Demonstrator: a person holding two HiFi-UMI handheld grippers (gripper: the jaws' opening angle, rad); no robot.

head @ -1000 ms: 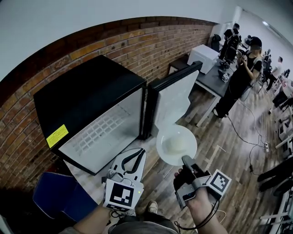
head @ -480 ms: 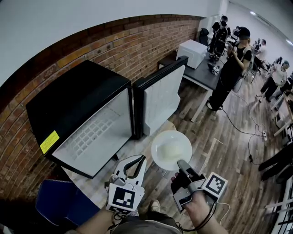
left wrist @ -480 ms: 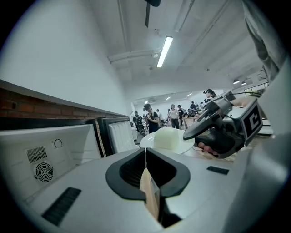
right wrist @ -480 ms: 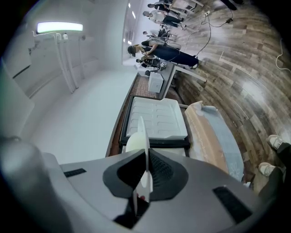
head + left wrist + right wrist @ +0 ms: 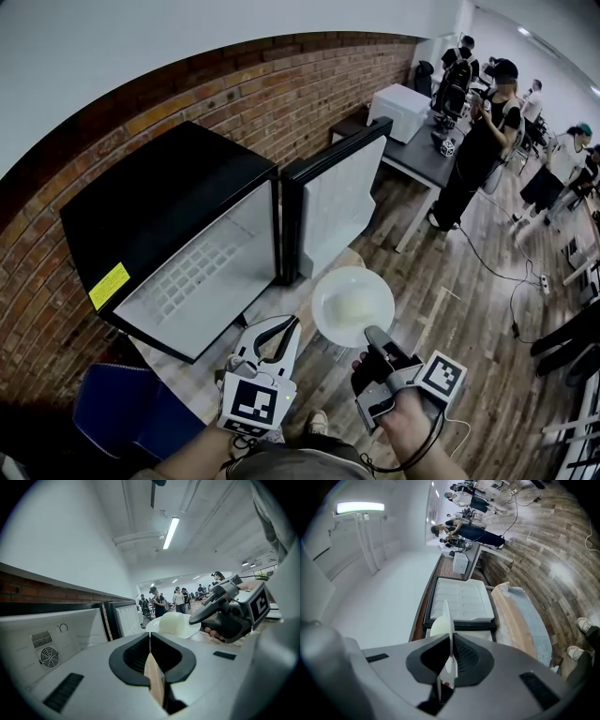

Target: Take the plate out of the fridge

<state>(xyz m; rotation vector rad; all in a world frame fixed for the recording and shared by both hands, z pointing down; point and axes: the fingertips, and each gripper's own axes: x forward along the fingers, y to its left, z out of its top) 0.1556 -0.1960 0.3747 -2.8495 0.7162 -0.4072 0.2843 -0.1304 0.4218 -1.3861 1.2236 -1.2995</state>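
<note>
Plate out of the fridge (image 5: 164, 220): I hold the plate (image 5: 323, 302) by its near rim in the right gripper (image 5: 373, 333), jaws closed on it, with a white lump (image 5: 351, 302) on top. It hangs just near the open door (image 5: 339, 199), over the desk's (image 5: 267, 302) right edge. The left gripper (image 5: 292, 322) is closed and empty, to the plate's left. Removal looks complete. I judge the next move to be a level carry to a set-down spot, slow enough that the lump stays put. The door's edge is the closest obstacle. The floor (image 5: 450, 281) to the right is open, and the people (image 5: 483, 122) are well apart.
</note>
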